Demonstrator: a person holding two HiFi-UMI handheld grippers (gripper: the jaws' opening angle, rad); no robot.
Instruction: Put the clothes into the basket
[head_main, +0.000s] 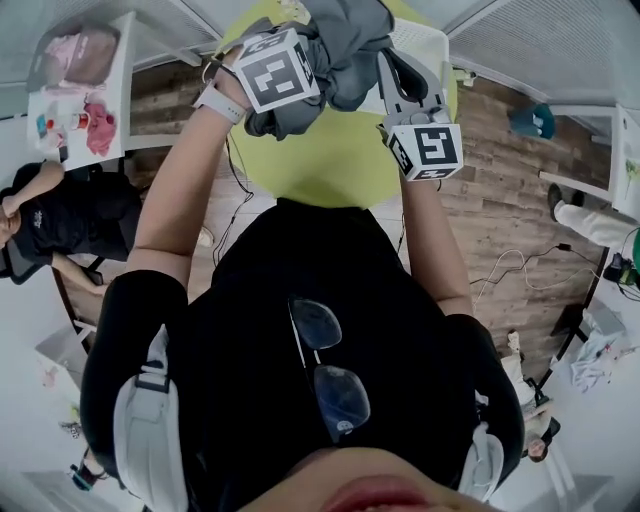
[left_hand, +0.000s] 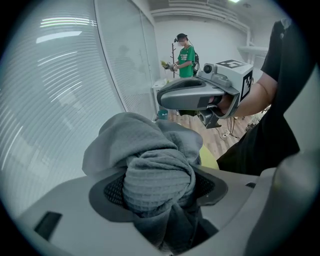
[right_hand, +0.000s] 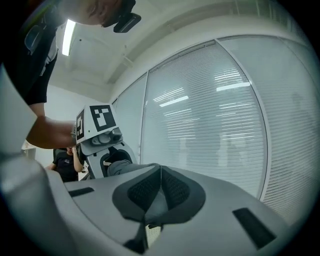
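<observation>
A grey waffle-knit garment (head_main: 345, 45) hangs bunched between my two raised grippers, above a lime-green round surface (head_main: 330, 160). My left gripper (head_main: 315, 60) is shut on a thick wad of the garment (left_hand: 157, 175), which fills the gap between its pads (left_hand: 114, 192). My right gripper (head_main: 398, 78) is to the right of it, its jaws almost together with a thin fold of the grey garment (right_hand: 152, 202) pinched between them. In the right gripper view the cloth runs back to the left gripper (right_hand: 102, 137). A white slatted thing (head_main: 425, 40), perhaps the basket, shows behind the right gripper.
A seated person in black (head_main: 60, 215) is at the left beside a white table (head_main: 118, 75) with pink items. Cables (head_main: 520, 270) lie on the wooden floor at the right. A person in a green shirt (left_hand: 186, 56) stands far off. Glass walls with blinds (right_hand: 225, 120) are close by.
</observation>
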